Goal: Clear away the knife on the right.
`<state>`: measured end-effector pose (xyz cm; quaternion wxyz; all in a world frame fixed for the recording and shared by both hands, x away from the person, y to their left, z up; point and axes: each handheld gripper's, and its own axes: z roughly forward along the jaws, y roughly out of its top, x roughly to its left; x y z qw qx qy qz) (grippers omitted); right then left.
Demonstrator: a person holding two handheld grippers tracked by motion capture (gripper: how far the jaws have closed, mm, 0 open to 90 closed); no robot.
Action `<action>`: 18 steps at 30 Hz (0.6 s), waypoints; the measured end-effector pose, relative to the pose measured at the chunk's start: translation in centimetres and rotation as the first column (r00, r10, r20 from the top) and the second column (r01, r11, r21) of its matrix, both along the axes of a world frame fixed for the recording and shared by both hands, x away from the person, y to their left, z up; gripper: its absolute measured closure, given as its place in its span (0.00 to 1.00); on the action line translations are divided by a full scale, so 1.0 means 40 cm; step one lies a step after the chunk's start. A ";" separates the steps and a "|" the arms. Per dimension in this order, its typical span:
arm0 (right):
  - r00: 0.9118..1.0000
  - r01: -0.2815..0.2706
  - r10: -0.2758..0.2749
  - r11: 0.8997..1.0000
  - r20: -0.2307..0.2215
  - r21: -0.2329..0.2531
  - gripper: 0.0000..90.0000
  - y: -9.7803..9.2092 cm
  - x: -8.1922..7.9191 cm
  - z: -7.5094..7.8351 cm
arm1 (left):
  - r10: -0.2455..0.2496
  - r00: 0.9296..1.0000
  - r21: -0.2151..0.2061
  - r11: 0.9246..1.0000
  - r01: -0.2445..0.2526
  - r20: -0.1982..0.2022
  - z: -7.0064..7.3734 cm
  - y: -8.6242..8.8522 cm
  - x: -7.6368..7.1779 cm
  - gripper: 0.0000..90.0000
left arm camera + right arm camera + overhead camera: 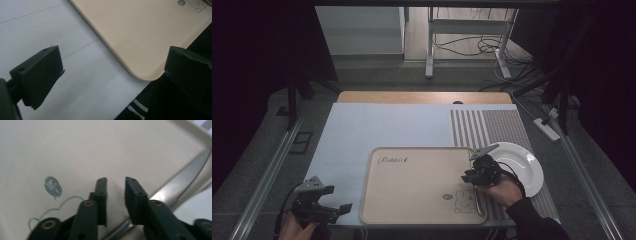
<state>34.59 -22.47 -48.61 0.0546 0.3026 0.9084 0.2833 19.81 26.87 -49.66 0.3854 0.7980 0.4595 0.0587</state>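
While the left gripper [324, 207] waits wide open at seven o'clock off the tray [412, 195], the right gripper [116, 186], jaws slightly parted and empty, hovers beside the knife [175, 187] at the tray's four o'clock edge, seemingly to grasp it.

- The beige tray [422, 185] with a rabbit drawing lies flat on the table.
- A silver table knife [175, 186] rests along the tray's right rim.
- A white plate [524, 172] sits just right of the tray.
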 end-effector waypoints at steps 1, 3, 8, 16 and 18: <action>1.000 -0.005 0.004 1.000 0.007 0.011 0.72 0.001 -0.002 0.004 | 0.000 1.000 0.000 1.000 0.000 0.000 0.000 0.000 0.000 0.02; 1.000 0.003 -0.003 1.000 0.013 0.017 0.64 0.001 -0.004 0.009 | 0.000 1.000 0.000 1.000 0.000 0.001 0.000 0.000 0.000 0.02; 0.999 0.025 -0.025 0.999 0.031 0.024 0.45 -0.004 -0.006 0.015 | -0.001 1.000 0.001 1.000 0.001 0.001 0.000 -0.001 0.000 0.02; 0.993 0.064 -0.069 0.997 0.095 0.048 0.17 -0.012 -0.015 0.026 | -0.001 1.000 0.001 1.000 0.001 0.001 0.000 -0.001 0.000 0.02; 0.993 0.066 -0.071 0.997 0.098 0.047 0.08 -0.010 -0.018 0.024 | -0.001 1.000 0.001 1.000 0.001 0.001 0.000 -0.001 0.000 0.02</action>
